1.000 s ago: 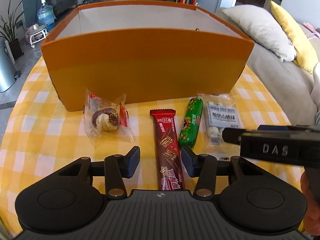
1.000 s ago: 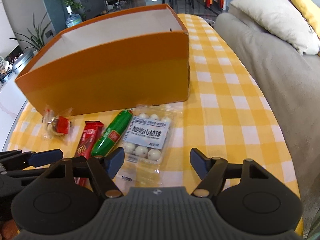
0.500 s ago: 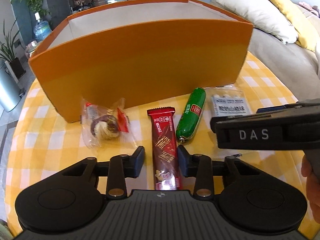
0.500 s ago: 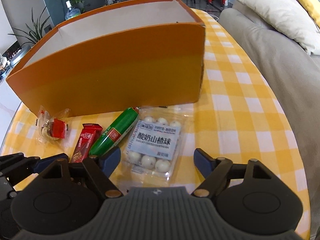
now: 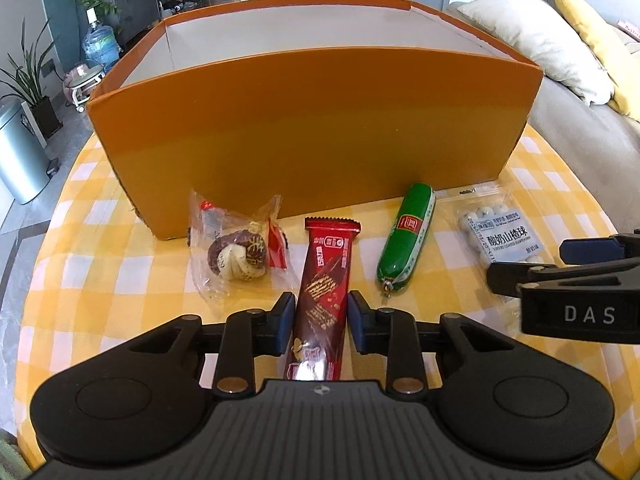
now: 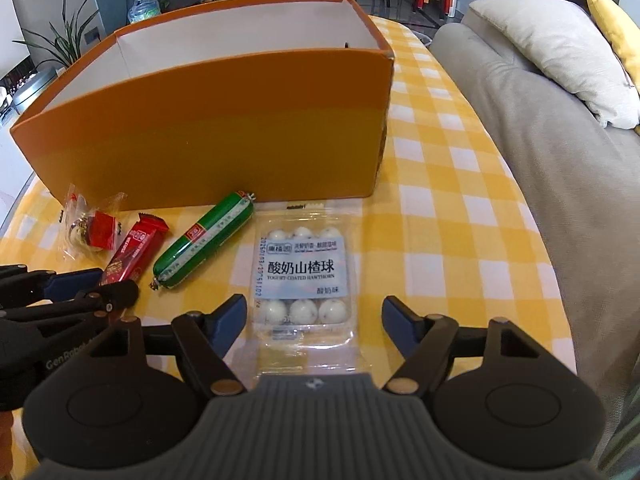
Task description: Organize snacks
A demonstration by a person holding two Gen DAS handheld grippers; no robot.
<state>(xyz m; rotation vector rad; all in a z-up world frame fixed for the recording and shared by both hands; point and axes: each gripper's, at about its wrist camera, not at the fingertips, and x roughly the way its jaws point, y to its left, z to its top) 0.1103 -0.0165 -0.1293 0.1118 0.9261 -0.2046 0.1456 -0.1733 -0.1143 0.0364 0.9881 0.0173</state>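
While 4 snacks lie in a row before the orange box (image 5: 316, 120), the left gripper (image 5: 321, 316) has just been closing, its pads now against the red wafer bar (image 5: 326, 280), beside the wrapped pastry (image 5: 238, 254). Rightward, past the green sausage (image 5: 408, 236), the right gripper (image 6: 314, 316) stands wide, straddling the hawthorn ball pack (image 6: 302, 272) without touching.

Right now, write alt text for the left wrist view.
The left tool has just been closing on a red wafer bar lying on a yellow checked tablecloth. Beside the bar lie a clear-wrapped pastry and a green sausage, with an orange box behind them.
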